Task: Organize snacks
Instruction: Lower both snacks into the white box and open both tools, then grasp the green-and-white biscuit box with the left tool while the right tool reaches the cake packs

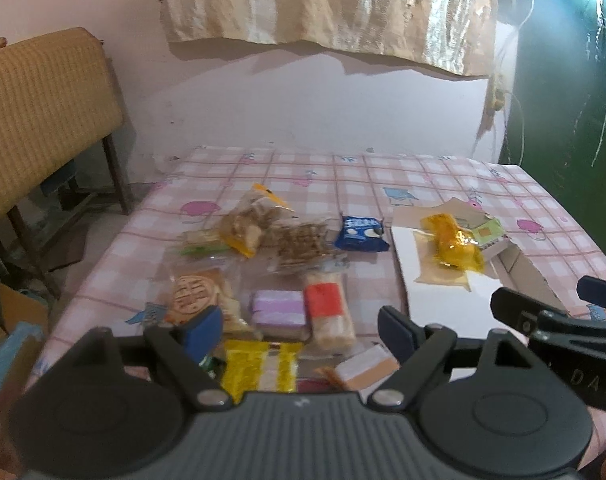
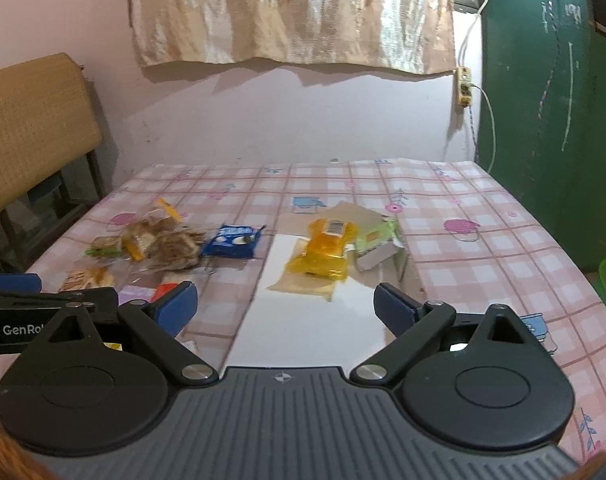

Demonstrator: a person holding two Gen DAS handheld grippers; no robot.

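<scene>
So both grippers are hovering over the near edge of the table [image 2: 483, 240], which has a pink checked cloth with little cartoon prints on it; the left gripper [image 1: 301, 320] has its jaws well apart with nothing clamped between them, blue pads just above the snack pile; the right gripper [image 2: 285, 304] has its jaws spread as wide as they go, also empty, sitting over the white lid of a flattened cardboard box [image 2: 303, 320]; on that box there's a yellow snack packet [image 2: 323, 256] lying on a brown paper patch, and just beside it on the right, touching, a small green and white carton [image 2: 377, 246]; left of the box, a bit apart, is a blue cookie pack [image 1: 361, 234], and further left a loose heap of clear bags with brownish biscuits [image 1: 263, 228], overlapping each other; nearer the left gripper there's a round cracker pack [image 1: 195, 292], a purple wafer bar [image 1: 279, 312] and a red and white bar [image 1: 329, 312] side by side, nearly touching, plus a yellow wrapper [image 1: 259, 368] right under the jaws; a wicker chair [image 1: 43, 112] stands off the left side, a beige curtain [image 2: 291, 12] hangs on the pink wall behind, and a green door [image 2: 543, 120] is on the right.
</scene>
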